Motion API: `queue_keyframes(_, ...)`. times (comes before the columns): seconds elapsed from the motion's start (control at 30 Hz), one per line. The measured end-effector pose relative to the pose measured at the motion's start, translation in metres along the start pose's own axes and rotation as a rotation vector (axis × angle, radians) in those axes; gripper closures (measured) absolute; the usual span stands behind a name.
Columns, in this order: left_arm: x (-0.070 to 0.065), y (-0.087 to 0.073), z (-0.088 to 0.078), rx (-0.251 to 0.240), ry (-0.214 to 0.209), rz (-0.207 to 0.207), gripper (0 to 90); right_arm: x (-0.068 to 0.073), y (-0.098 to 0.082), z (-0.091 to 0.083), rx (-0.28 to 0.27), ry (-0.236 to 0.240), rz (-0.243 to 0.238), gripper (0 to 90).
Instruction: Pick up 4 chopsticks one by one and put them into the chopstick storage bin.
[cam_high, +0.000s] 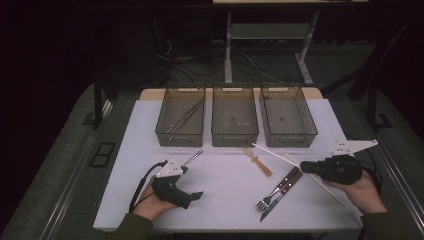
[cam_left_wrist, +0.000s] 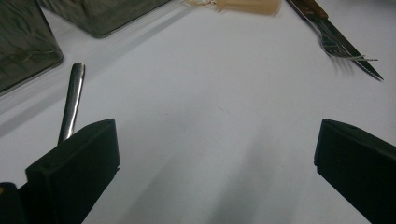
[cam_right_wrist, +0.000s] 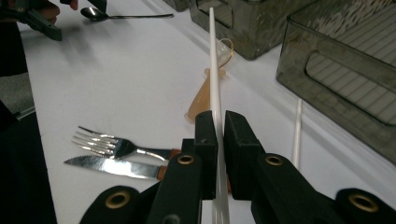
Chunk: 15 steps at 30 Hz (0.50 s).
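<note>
Three bins stand in a row at the far edge of a white tabletop; the room around is dark, with grey carpet, cables and a desk's white legs beyond. The right gripper is clamped on a thin white stick, lifted just above the board at its right side. The stick's long axis runs from the gripper towards the middle bin, its far tip over a tan scoop. A second white stick lies just beside it on the tabletop. A fork and knife lie side by side nearby. The left gripper gapes wide, holding nothing, with a spoon just beside one jaw.
</note>
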<state>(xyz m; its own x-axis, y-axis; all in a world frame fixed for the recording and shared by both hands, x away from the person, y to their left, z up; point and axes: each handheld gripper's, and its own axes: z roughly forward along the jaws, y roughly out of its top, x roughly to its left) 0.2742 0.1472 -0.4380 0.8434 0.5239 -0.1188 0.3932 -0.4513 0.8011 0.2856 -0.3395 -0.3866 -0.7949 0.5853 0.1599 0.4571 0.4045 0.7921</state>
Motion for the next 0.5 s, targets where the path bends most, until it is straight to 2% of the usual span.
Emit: queue_keyframes(0.5, -0.001, 0.001, 0.001, -0.003, -0.005, 0.004, 0.0, 0.006, 0.03, 0.025, -0.04, 0.003, 0.002, 84.1)
